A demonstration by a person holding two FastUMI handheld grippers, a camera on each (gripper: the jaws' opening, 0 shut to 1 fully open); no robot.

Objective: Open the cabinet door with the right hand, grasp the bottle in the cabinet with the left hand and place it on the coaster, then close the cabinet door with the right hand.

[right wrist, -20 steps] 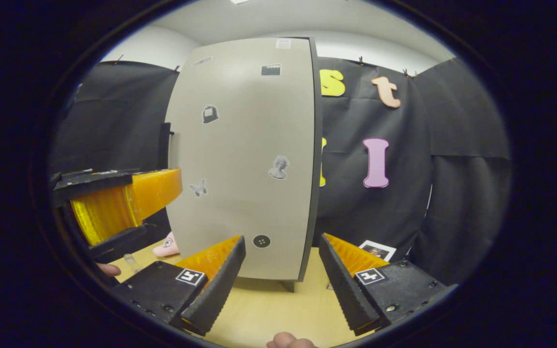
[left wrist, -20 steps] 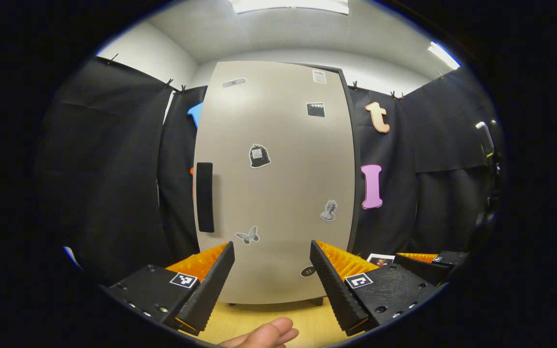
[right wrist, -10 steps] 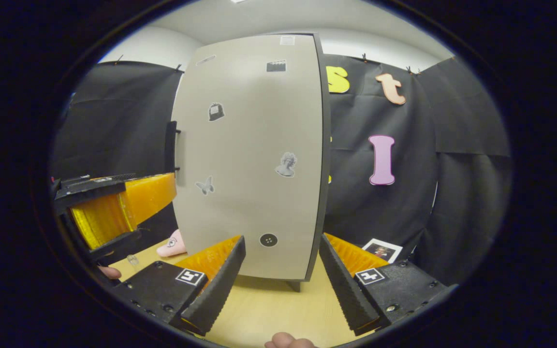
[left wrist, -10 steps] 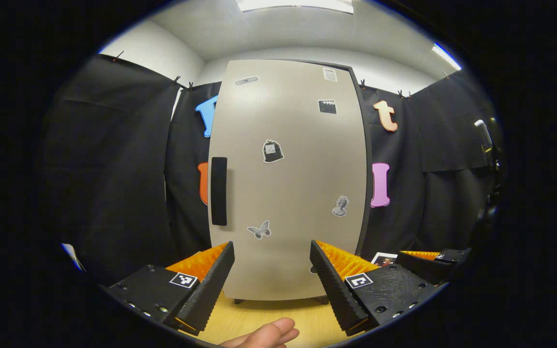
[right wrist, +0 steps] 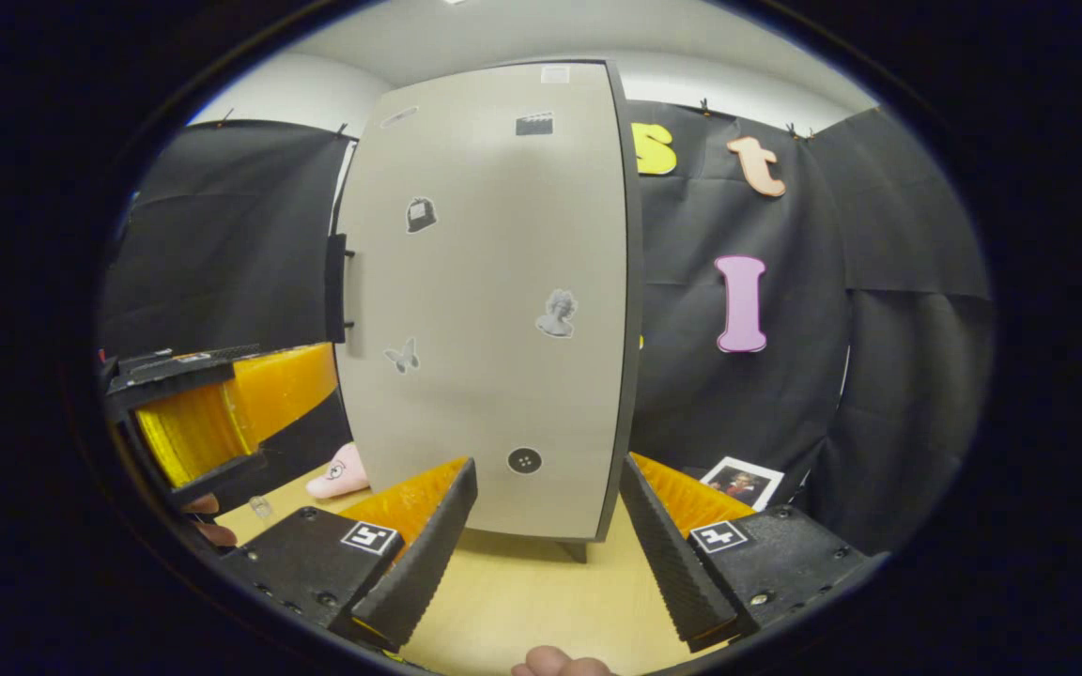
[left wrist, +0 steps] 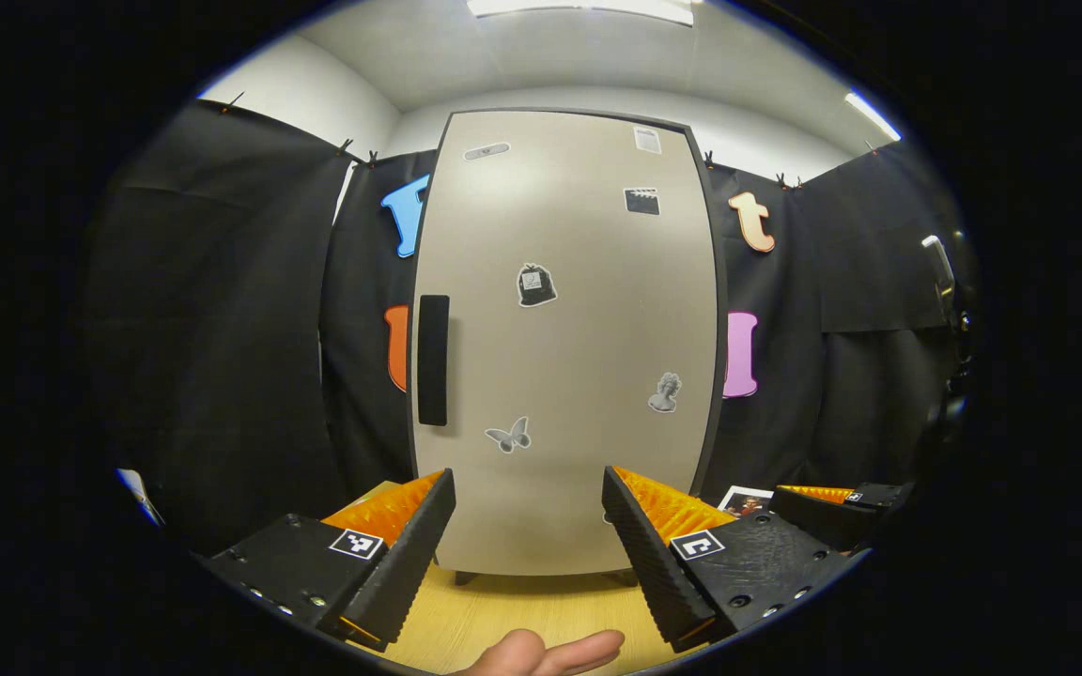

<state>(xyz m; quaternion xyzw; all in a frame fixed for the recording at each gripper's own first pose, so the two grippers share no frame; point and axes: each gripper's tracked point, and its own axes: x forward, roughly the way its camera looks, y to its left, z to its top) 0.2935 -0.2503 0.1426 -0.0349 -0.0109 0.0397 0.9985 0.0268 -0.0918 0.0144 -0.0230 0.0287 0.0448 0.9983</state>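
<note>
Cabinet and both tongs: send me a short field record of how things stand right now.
cabinet door: shut
door handle: vertical dark bar near the door's left edge, untouched
left tongs: open, empty, facing the door
right tongs: open, empty, short of the door
bottle: hidden, door not yet opened
table: light wood, a pink toy beside the cabinet
</note>
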